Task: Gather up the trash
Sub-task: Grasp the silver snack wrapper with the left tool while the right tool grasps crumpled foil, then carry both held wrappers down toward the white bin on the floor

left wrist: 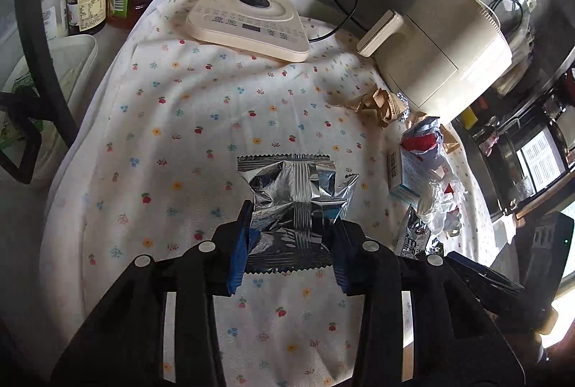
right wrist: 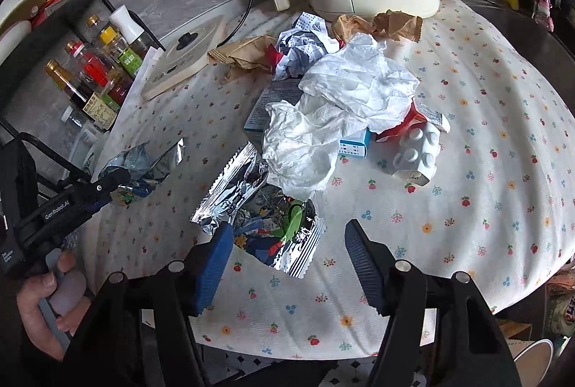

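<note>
Risk entry: my left hand-held gripper [left wrist: 291, 243] straddles the silver foil wrapper [left wrist: 294, 196] flat on the worktop [left wrist: 172, 135], jaws half-closed, contact unclear; slick foil may slip; my right hand-held gripper [right wrist: 287, 261] gapes empty over a second wrapper [right wrist: 266, 218].

Black-framed left claw [left wrist: 291, 243] and right claw [right wrist: 287, 264], ribbed blue pads, silver rivets (white "GenRobot.AI" lettering on one side).
</note>
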`<state>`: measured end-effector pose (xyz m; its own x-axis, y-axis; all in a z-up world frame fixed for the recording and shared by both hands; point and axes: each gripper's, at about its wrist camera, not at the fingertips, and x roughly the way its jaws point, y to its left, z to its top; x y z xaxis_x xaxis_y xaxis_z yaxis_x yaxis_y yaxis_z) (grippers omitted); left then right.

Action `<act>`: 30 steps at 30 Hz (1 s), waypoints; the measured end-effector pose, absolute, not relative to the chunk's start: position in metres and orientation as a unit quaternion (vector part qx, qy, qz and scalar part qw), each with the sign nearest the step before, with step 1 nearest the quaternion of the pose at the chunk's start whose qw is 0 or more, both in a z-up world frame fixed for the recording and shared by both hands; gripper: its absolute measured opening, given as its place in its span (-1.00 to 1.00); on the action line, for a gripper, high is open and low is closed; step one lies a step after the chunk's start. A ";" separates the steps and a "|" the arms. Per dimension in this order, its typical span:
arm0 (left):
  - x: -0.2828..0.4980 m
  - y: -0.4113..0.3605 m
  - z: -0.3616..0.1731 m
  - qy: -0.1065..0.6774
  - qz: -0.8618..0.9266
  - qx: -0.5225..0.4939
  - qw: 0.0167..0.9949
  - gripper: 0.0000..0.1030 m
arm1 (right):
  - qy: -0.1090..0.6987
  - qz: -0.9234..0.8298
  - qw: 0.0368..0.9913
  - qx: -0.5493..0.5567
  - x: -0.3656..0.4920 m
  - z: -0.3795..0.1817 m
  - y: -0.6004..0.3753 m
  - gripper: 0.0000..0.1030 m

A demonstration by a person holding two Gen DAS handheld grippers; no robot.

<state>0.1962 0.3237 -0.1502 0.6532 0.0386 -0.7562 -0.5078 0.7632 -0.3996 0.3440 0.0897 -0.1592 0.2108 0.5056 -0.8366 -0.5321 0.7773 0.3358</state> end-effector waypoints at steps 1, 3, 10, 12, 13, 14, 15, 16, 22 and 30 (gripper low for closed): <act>0.189 0.325 -0.148 0.383 0.165 -0.305 0.857 -0.24 | 0.541 0.341 0.769 -0.009 0.346 -0.165 0.094 0.04; 0.172 0.327 -0.145 0.379 0.178 -0.305 0.855 -0.24 | 0.551 0.347 0.759 0.004 0.348 -0.172 0.098 -0.14; 0.124 0.328 -0.129 0.363 0.213 -0.295 0.858 -0.24 | 0.546 0.391 0.740 0.020 0.340 -0.170 0.114 -0.90; 0.114 0.327 -0.127 0.360 0.220 -0.293 0.858 -0.24 | 0.540 0.401 0.740 0.018 0.336 -0.167 0.117 -0.92; 0.108 0.326 -0.126 0.358 0.224 -0.293 0.858 -0.24 | 0.535 0.406 0.741 0.014 0.334 -0.165 0.120 -0.93; 0.104 0.325 -0.125 0.356 0.228 -0.296 0.857 -0.24 | 0.530 0.409 0.743 0.011 0.332 -0.163 0.121 -0.94; 0.100 0.324 -0.124 0.354 0.232 -0.298 0.856 -0.24 | 0.526 0.413 0.743 0.011 0.330 -0.160 0.121 -0.94; 0.095 0.323 -0.123 0.353 0.236 -0.298 0.855 -0.24 | 0.523 0.416 0.744 0.012 0.329 -0.158 0.120 -0.95; 0.077 0.307 -0.110 0.337 0.251 -0.290 0.860 -0.24 | 0.508 0.435 0.743 0.019 0.316 -0.142 0.106 -0.95; 0.076 0.265 -0.105 0.323 0.255 -0.295 0.862 -0.24 | 0.491 0.454 0.743 0.015 0.303 -0.124 0.052 -0.95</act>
<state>0.0758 0.2652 -0.1053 0.6609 0.2494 -0.7078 -0.6304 0.6962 -0.3433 0.3026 0.0520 -0.1239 0.1054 0.6896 -0.7165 -0.6599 0.5875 0.4684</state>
